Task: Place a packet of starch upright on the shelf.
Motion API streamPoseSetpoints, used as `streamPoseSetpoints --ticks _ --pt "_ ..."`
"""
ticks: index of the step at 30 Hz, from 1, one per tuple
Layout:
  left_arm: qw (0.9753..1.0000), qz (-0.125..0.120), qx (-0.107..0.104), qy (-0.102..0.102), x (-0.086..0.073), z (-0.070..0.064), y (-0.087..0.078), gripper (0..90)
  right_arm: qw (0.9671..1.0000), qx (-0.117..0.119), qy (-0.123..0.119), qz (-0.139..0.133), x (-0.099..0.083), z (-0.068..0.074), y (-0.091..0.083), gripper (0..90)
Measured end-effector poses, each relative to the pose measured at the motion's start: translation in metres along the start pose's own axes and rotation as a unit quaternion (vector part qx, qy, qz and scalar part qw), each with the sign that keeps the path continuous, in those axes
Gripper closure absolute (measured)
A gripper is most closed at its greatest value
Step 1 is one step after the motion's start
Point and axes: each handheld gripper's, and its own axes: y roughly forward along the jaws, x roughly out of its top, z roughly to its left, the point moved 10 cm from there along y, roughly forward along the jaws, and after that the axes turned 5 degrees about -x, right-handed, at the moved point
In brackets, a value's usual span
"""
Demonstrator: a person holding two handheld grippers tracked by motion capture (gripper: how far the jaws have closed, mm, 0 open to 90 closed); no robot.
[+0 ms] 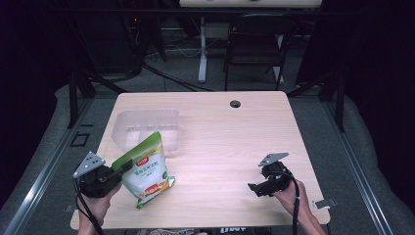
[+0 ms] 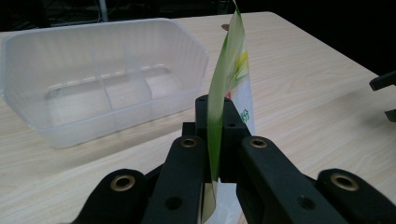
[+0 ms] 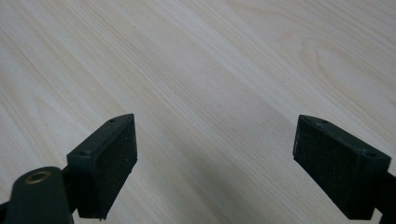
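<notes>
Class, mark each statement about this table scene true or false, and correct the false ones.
1. The left gripper is shut on the top edge of the green and white bag. True.
2. The right gripper holds a second bag. False: its jaws stand wide apart over bare table, holding nothing.
3. The clear plastic container has nothing in it. True.
4. The bag lies inside the container. False: it stands on the table in front of the container.
5. The container sits on the table's right half. False: it sits on the left half, beyond the bag.
</notes>
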Motion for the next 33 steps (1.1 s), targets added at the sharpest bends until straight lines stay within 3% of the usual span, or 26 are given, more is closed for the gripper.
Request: streamPoseSetpoints --ticks 8,13,15,21,33 --pt "0.9997 0.007 -0.007 0.024 0.006 -0.011 -0.003 90.0 1.0 0.005 -0.004 0.001 -0.001 0.004 0.003 13.0" --pt "0.9996 0.011 -0.004 0.027 0.012 -0.01 -0.005 90.0 1.0 0.002 -0.009 0.0 0.002 0.006 0.001 13.0" --pt "0.9993 0.008 0.009 0.035 0.02 -0.004 -0.009 90.0 0.9999 0.001 -0.013 -0.004 0.003 0.006 0.002 13.1" --pt "0.9989 0.014 0.021 0.04 0.029 0.008 -0.013 89.9 0.9999 -0.005 -0.005 -0.008 0.003 0.002 -0.001 13.0" --pt "0.9988 0.016 0.038 0.024 0.048 0.031 -0.025 90.0 0.9998 -0.014 0.004 -0.016 0.004 -0.001 -0.003 12.9"
